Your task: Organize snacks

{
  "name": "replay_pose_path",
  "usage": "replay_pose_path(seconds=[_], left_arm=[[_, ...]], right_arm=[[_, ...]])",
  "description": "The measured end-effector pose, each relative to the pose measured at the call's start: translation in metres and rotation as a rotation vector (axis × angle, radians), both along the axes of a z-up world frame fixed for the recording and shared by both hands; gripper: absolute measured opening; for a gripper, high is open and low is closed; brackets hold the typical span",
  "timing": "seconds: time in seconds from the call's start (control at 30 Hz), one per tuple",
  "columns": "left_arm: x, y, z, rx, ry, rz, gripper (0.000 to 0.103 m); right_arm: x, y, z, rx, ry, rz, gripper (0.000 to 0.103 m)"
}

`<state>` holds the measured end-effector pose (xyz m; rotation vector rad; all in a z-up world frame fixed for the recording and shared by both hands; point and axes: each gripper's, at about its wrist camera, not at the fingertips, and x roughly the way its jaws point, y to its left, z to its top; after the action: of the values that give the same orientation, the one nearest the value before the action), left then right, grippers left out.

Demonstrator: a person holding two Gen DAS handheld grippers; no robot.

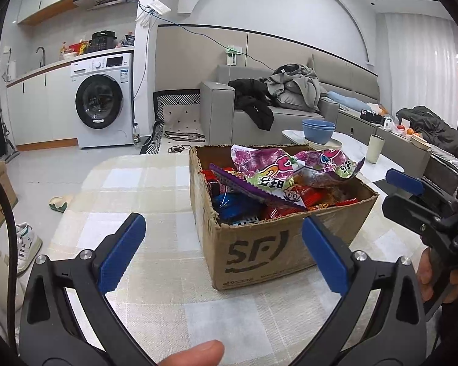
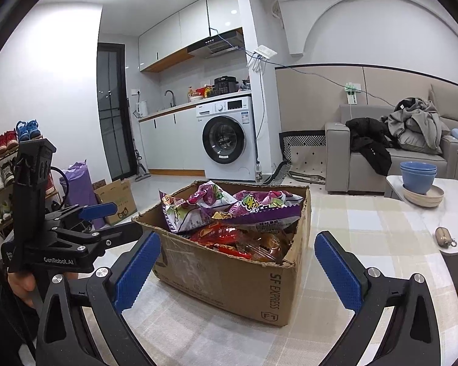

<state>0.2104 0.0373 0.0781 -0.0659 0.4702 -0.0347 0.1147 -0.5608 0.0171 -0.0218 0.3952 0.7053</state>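
An open cardboard SF box [image 1: 259,250] stands on the checked tablecloth [image 1: 131,189], full of snack packets. Purple packets [image 1: 268,167] lie on top, red ones [image 1: 314,195] and blue ones [image 1: 232,204] below. The box also shows in the right wrist view [image 2: 229,277] with purple packets [image 2: 253,207] over red ones [image 2: 223,235]. My left gripper [image 1: 224,238] is open and empty, a short way in front of the box. My right gripper [image 2: 238,259] is open and empty, facing the box's near corner. Each gripper shows in the other's view, the right [image 1: 412,195] beside the box, the left [image 2: 88,222] left of it.
Stacked blue bowls [image 2: 418,174] on plates and a small pouch [image 2: 444,236] sit on a white side table at right. A cup [image 1: 375,148] stands there too. A sofa with clothes [image 1: 278,97], a washing machine [image 1: 105,100], floor boxes [image 2: 116,198] and a shoe rack [image 2: 3,164] surround the table.
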Motion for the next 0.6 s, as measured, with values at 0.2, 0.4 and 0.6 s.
replay_pose_path(seconds=[0.2, 0.4, 0.6], left_arm=[[0.002, -0.002, -0.006, 0.005, -0.027, 0.009, 0.102], [0.006, -0.003, -0.014, 0.007, -0.047, 0.026, 0.102], [0.007, -0.004, -0.023, 0.015, -0.051, 0.022, 0.102]], right_arm=[[-0.003, -0.002, -0.009, 0.022, 0.003, -0.015, 0.103], [-0.002, 0.001, -0.012, 0.006, -0.017, -0.028, 0.103], [-0.004, 0.004, -0.014, -0.012, -0.027, -0.019, 0.103]])
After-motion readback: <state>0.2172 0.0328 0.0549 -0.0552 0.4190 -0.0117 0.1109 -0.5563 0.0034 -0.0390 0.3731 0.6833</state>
